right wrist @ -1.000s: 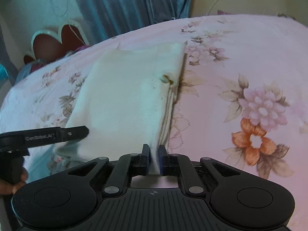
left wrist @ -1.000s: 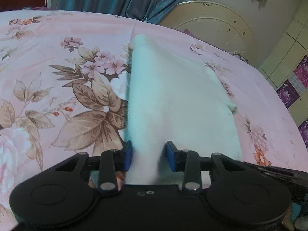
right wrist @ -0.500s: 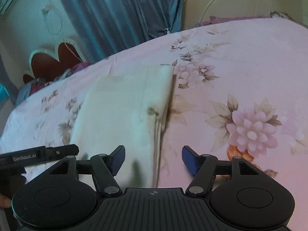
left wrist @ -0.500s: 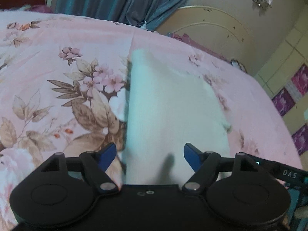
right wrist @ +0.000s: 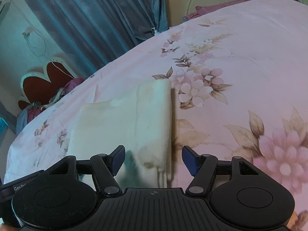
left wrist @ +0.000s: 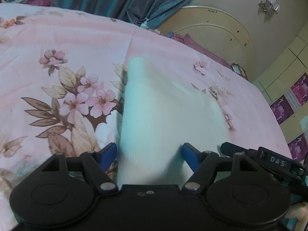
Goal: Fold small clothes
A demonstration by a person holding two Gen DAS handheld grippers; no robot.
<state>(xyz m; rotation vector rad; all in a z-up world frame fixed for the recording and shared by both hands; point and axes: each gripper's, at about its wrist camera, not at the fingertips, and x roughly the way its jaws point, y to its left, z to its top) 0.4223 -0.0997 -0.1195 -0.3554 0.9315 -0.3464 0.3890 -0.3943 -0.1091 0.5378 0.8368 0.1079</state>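
Note:
A white folded garment [left wrist: 163, 115] lies flat on the pink floral bed sheet [left wrist: 57, 61]. My left gripper [left wrist: 149, 152] is open and hangs over the garment's near left corner, holding nothing. In the right wrist view the same garment [right wrist: 125, 123] shows layered edges along its right side and faint stains. My right gripper [right wrist: 153, 158] is open above the garment's near right corner, empty.
Blue curtains [right wrist: 92, 19] and a cream headboard [left wrist: 215, 36] stand behind the bed. A red heart-shaped chair back [right wrist: 44, 80] with clothes is at far left. The other gripper's body [left wrist: 269, 161] shows at the right edge.
Both grippers let go of the garment's near corners and opened wide. The garment dropped flat onto the bed. Both grippers then lifted and pulled back slightly.

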